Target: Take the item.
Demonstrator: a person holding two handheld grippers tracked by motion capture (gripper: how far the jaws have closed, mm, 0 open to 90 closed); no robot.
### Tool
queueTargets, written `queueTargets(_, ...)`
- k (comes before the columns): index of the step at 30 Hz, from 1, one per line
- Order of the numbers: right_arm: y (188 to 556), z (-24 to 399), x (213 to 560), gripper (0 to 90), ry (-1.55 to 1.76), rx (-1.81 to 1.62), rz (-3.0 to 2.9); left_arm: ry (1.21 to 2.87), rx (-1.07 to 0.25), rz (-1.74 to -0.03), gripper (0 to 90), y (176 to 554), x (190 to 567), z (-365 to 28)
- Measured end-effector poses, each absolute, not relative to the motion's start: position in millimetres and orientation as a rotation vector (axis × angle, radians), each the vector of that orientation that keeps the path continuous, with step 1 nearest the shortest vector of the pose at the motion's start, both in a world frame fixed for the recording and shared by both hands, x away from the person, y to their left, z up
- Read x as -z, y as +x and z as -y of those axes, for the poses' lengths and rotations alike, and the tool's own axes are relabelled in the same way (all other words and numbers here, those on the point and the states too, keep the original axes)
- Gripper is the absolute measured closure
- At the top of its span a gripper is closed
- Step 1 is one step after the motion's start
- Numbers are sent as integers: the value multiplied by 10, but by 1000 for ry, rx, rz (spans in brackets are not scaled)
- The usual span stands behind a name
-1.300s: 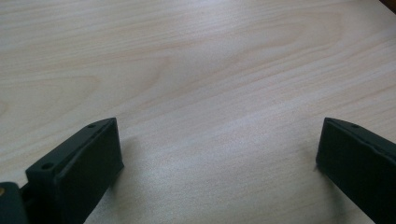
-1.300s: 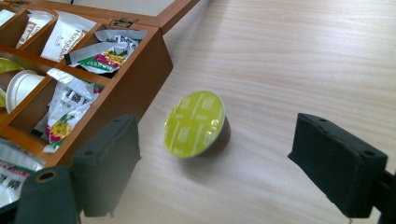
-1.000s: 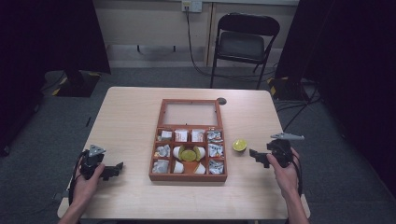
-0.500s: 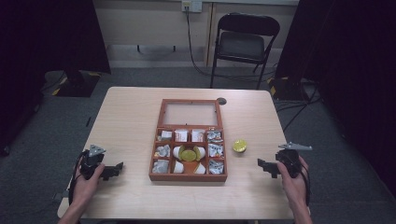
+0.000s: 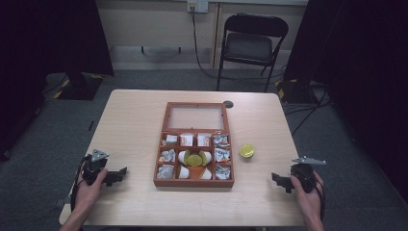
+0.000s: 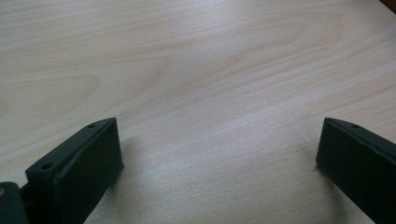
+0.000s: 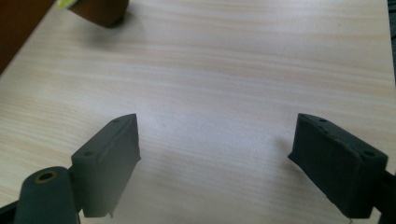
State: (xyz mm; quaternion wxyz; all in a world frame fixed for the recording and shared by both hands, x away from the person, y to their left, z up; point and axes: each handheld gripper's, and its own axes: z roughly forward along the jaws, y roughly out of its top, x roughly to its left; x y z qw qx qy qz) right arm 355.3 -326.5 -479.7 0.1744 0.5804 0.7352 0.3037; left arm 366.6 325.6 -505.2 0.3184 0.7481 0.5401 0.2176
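Cup [image 7: 95,10] cropped; right gripper [image 7: 215,158] jaws apart.

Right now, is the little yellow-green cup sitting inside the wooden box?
No, the yellow-green cup stands on the table just right of the wooden box.

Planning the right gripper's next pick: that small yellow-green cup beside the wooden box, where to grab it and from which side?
Grip the yellow-green cup across its round rim, coming from the near right, probably from above. It stands alone on the table, just right of the wooden box, so that side is free. The right gripper is open and nearest.
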Motion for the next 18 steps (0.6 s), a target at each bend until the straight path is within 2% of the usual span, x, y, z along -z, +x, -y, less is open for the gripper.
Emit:
queueTargets(13,3477,3180,4938,110,1575,-794,-2013,1968,-573,-1421,0,3665,5052,-3255)
queueTargets(18,3477,3136,5000,0,1571,-803,-1971,1972,-572,-1418,0,3668,5051,-3257)
